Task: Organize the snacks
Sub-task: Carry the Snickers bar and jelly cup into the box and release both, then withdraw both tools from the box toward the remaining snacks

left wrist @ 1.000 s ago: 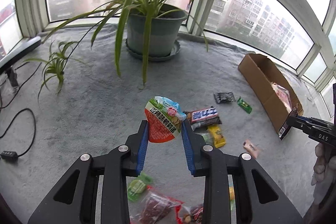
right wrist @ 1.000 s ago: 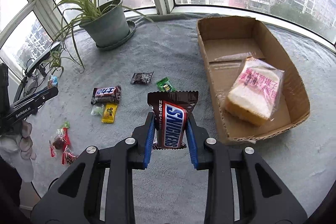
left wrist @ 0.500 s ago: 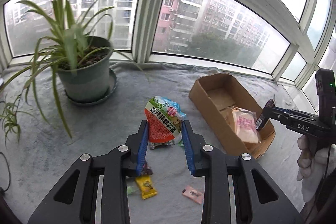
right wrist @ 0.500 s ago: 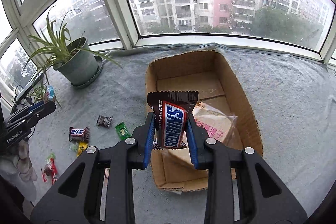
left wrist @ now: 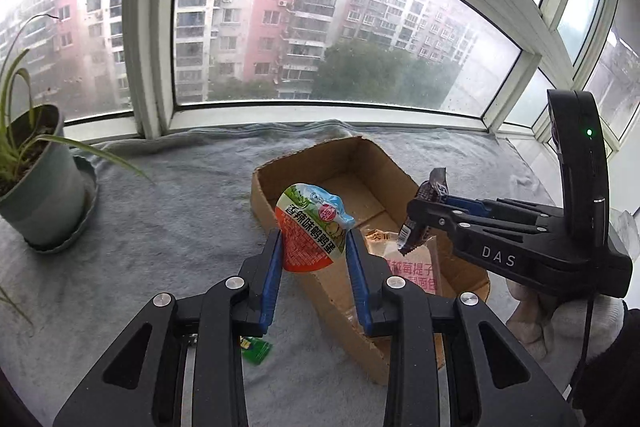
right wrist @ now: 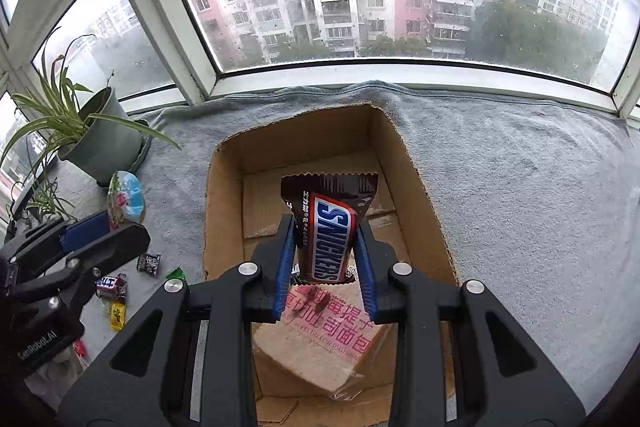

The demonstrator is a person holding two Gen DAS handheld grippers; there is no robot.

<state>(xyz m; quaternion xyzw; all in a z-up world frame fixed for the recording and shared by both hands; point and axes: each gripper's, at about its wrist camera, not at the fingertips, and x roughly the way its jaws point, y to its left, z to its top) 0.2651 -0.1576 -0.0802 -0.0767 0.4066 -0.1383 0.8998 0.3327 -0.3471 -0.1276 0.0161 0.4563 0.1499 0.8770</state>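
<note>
My left gripper point(left wrist: 313, 251) is shut on a red, green and blue egg-snack packet point(left wrist: 312, 231), held up near the left wall of the open cardboard box point(left wrist: 320, 163). My right gripper point(right wrist: 325, 259) is shut on a brown Snickers bar point(right wrist: 326, 227), hanging over the inside of the cardboard box point(right wrist: 416, 171). A wrapped bread slice point(right wrist: 332, 339) lies in the box's near end, also visible as the bread slice point(left wrist: 416, 267) in the left wrist view. The right gripper point(left wrist: 416, 223) shows there at the right, over the box. The left gripper point(right wrist: 108, 227) appears at the left edge.
A grey blanket point(right wrist: 520, 195) covers the sill. A potted spider plant point(right wrist: 100, 143) stands at the left by the windows. Several small snacks point(right wrist: 116, 287) lie left of the box, and a green packet point(left wrist: 256, 347) lies under my left gripper. A gloved hand point(left wrist: 552, 323) holds the right gripper.
Both grippers have swung toward the box with their snacks. The right one now hangs over the box's inside; the left has come up to the box's left wall. The plant has slid to the left.
</note>
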